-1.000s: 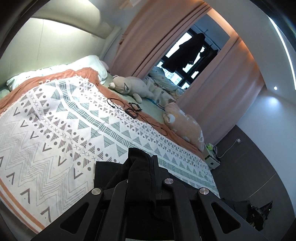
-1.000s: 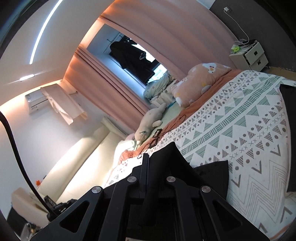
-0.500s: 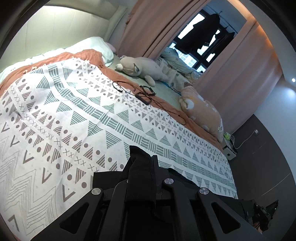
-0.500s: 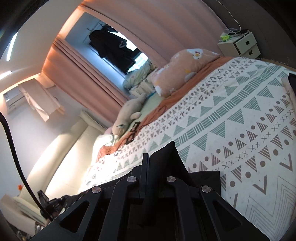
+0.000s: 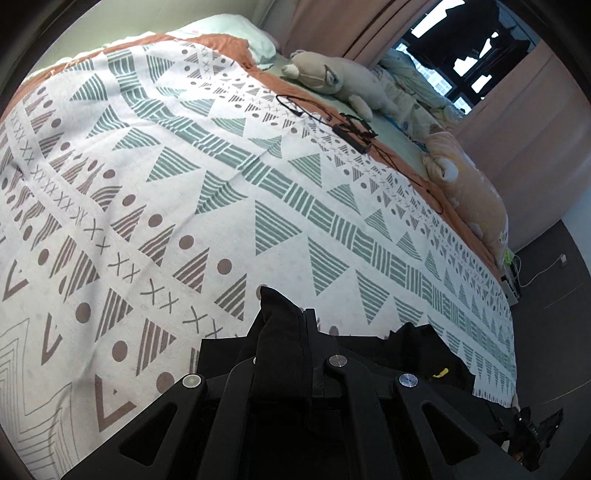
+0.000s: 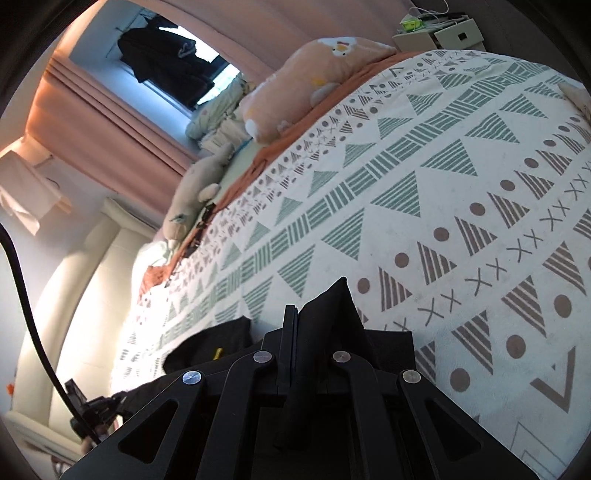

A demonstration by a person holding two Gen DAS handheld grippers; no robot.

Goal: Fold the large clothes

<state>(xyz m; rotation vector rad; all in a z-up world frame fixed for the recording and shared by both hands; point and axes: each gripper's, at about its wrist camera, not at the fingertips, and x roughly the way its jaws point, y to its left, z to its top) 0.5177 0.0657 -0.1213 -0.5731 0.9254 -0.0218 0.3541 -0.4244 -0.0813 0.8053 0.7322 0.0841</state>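
A black garment (image 5: pixel 277 332) is pinched in my left gripper (image 5: pixel 295 325), which is shut on a bunched corner of it low over the bed. More of the cloth, with a small yellow tag, sags to the right (image 5: pixel 424 354). In the right wrist view my right gripper (image 6: pixel 299 325) is shut on another corner of the same black garment (image 6: pixel 328 314), and a fold with the yellow tag hangs to the left (image 6: pixel 218 343). Both grippers hover close above the patterned bedspread (image 5: pixel 221 184).
Bedspread (image 6: pixel 443 166) covers most of the bed. Along the far side lie a grey plush toy (image 5: pixel 332 74), an orange plush pillow (image 5: pixel 469 184) and black cables with a device (image 5: pixel 351 129). A bedside cabinet (image 6: pixel 443 33) stands past the bed's corner. Curtains and a window are behind.
Both grippers have come down and forward toward the bedspread, carrying the black garment; the bed now fills most of each view and the walls and ceiling have slid out.
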